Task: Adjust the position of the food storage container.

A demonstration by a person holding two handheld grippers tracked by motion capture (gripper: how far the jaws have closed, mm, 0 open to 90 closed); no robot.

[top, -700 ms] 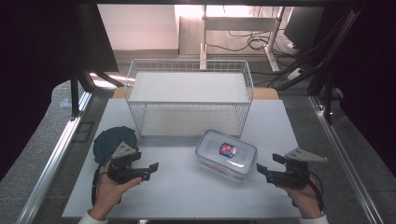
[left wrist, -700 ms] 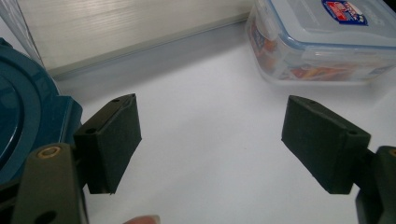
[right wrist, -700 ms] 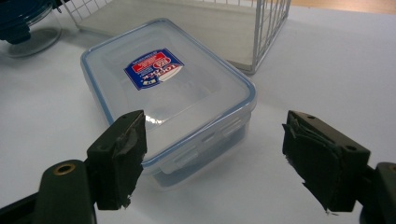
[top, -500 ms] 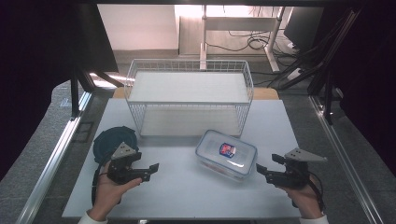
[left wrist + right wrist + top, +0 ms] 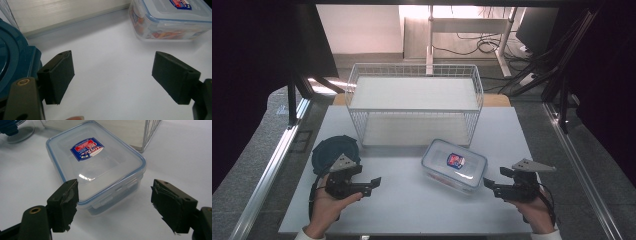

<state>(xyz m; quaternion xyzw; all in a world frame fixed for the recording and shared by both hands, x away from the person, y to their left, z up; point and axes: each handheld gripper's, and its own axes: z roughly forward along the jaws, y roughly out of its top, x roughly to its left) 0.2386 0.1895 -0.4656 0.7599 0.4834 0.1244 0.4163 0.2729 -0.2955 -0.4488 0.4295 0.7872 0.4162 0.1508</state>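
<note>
**Reader:** Where the white table (image 5: 412,200) begins at its left edge, what lies nearest?

**Legend:** At far left, a dark blue round lid (image 5: 334,152) lies flat on the table, just behind the left gripper (image 5: 373,183). That gripper rests low over the table in the person's left hand (image 5: 326,207), with its jaws standing wide apart and bare table between them. From the left gripper view, the same blue lid (image 5: 15,65) sits just beside the jaw on that view's left.

**Reader:** And toward the middle?

**Legend:** Behind centre stands a white wire basket (image 5: 414,107). In front of its right corner, near it, lies a clear plastic food box (image 5: 454,166), closed with a blue-edged lid bearing a red and blue label (image 5: 455,160).

**Reader:** What of the right side?

**Legend:** To the right of the box, the right gripper (image 5: 488,183) points at it, held in the right hand (image 5: 534,212). Its jaws stand wide apart, close to the box (image 5: 96,167) but gripping nothing.
</note>
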